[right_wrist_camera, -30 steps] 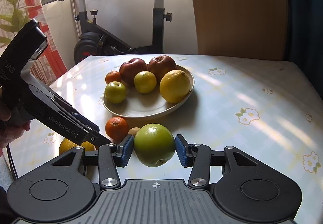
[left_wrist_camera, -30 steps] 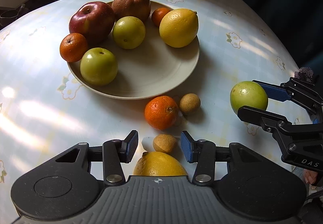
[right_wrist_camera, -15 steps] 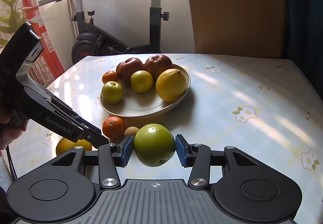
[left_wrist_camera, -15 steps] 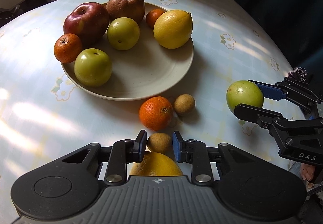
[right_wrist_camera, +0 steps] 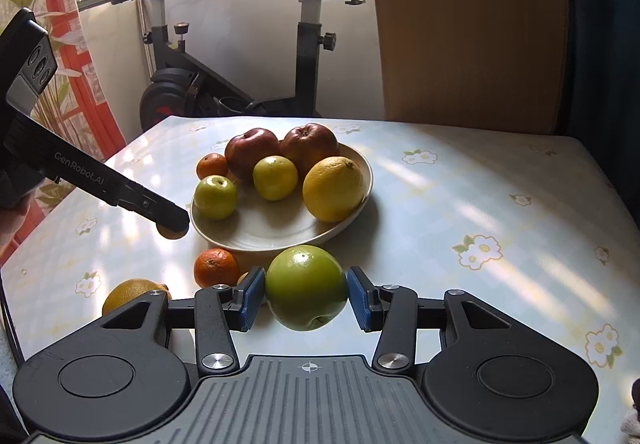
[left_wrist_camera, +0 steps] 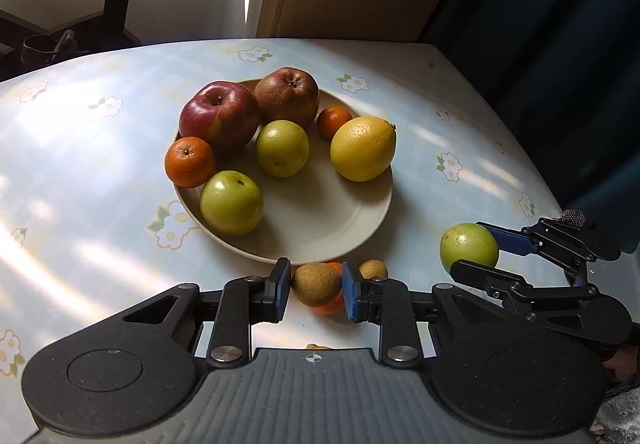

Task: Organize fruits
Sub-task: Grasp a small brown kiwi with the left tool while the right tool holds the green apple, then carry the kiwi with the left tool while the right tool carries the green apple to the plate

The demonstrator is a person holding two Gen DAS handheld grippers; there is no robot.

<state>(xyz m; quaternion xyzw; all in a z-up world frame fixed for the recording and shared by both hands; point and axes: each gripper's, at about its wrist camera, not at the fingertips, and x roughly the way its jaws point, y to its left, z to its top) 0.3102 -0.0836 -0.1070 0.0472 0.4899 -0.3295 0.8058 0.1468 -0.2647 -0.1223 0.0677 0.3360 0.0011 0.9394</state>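
Note:
My left gripper [left_wrist_camera: 314,290] is shut on a small brown round fruit [left_wrist_camera: 316,284] and holds it above the table, just short of the beige plate [left_wrist_camera: 320,228]. The plate holds two red apples, two green fruits, two tangerines and a yellow lemon [left_wrist_camera: 363,147]. My right gripper [right_wrist_camera: 306,298] is shut on a green apple [right_wrist_camera: 306,286], near the plate's right front; it also shows in the left wrist view [left_wrist_camera: 469,248]. The left gripper shows in the right wrist view [right_wrist_camera: 172,224] with the brown fruit under its tip.
On the flowered tablecloth in front of the plate lie a tangerine [right_wrist_camera: 216,267], a second small brown fruit [left_wrist_camera: 374,268] and a yellow citrus [right_wrist_camera: 132,294]. An exercise bike [right_wrist_camera: 240,55] stands behind the table. The table's edge runs along the right.
My left gripper closed on the small brown fruit, lifted it off the table and moved toward the plate. My right gripper kept its hold on the green apple and rose slightly.

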